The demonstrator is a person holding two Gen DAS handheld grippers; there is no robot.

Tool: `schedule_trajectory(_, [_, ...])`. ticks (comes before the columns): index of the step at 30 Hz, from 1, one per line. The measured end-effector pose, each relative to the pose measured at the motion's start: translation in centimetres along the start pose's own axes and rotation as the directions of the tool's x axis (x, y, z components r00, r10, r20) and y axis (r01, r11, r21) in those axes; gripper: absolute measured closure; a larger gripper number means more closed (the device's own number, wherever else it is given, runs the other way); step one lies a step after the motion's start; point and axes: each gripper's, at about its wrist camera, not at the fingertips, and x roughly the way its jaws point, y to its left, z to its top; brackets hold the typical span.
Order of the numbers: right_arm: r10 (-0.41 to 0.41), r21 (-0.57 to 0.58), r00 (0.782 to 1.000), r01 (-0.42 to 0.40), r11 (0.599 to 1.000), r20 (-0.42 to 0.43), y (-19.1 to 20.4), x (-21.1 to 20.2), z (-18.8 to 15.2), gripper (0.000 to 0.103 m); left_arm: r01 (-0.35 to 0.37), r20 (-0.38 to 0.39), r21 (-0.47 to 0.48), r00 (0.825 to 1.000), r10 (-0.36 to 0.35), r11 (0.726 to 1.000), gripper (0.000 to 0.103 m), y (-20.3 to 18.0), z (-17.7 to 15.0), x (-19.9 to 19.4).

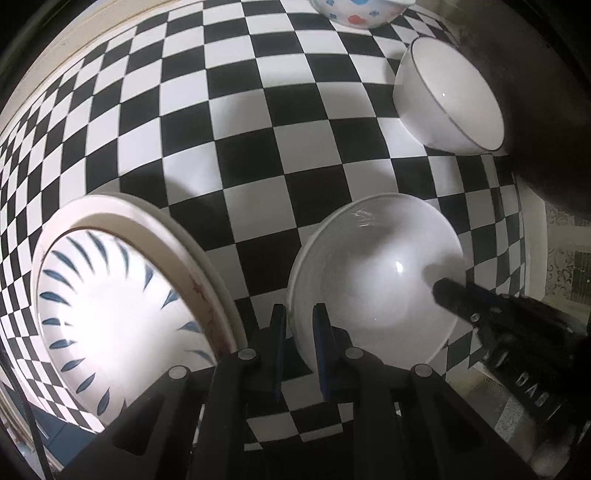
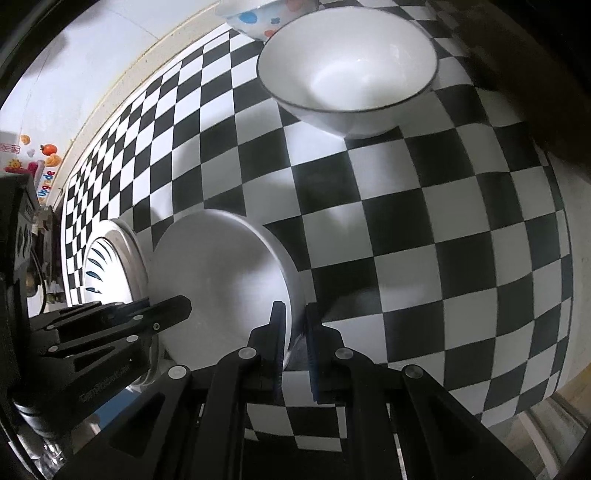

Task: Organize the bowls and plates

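Between both pairs of tongs hangs a plain white bowl (image 1: 373, 280): the left tongs (image 1: 300, 332) pinch one side of its rim, the right tongs (image 2: 295, 332) the opposite side. Beyond them, a dark-rimmed bowl (image 2: 347, 70) stands on the checkered bench (image 2: 424, 229); beside the left tongs sits a blue-streaked plate (image 1: 110, 314).

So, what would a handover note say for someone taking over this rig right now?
Left gripper: shut on the near rim of the plain white plate.
Right gripper: shut on the same plate's opposite rim; both hold it over the checkered table.
Beside it: the blue-leaf plate, resting on a larger cream plate.
Farther back: a dark-rimmed white bowl, and behind it a spotted bowl.
Done: two plates stacked.
Left: probably set the white plate on that stack, then group the bowls.
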Motion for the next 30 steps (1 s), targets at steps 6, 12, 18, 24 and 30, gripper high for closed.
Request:
schedule_trajectory(6, [0.012, 0.046, 0.996, -0.016, 0.999, 0.085, -1.3, -4.1, 0.4, 0.090, 0.024, 0.083, -0.053, 0.996, -0.020, 0.998, 0.089, 0.4, -0.2, -3.7])
schedule_trajectory(12, [0.070, 0.219, 0.975, -0.117, 0.969, 0.212, -4.1, -6.3, 1.4, 0.062, 0.004, 0.164, -0.018, 0.987, -0.001, 1.000, 0.080, -1.7, 3.2, -6.2])
schedule_trajectory(18, [0.104, 0.383, 0.950, -0.218, 0.898, 0.295, -6.0, -5.3, 2.8, 0.062, -0.015, 0.170, 0.055, 0.985, 0.005, 0.998, 0.079, -3.5, 9.4, -6.1])
schedule_trajectory(24, [0.050, 0.461, 0.937, -0.217, 0.861, 0.347, -7.2, -4.9, 3.9, 0.062, 0.003, 0.113, 0.138, 0.993, -0.019, 0.990, 0.079, -6.0, 15.3, -4.1])
schedule_trajectory(30, [0.014, 0.498, 0.938, -0.196, 0.844, 0.346, -8.0, -3.8, 5.2, 0.062, 0.016, 0.009, 0.230, 1.000, -0.018, 0.973, 0.080, -8.6, 19.2, -0.7])
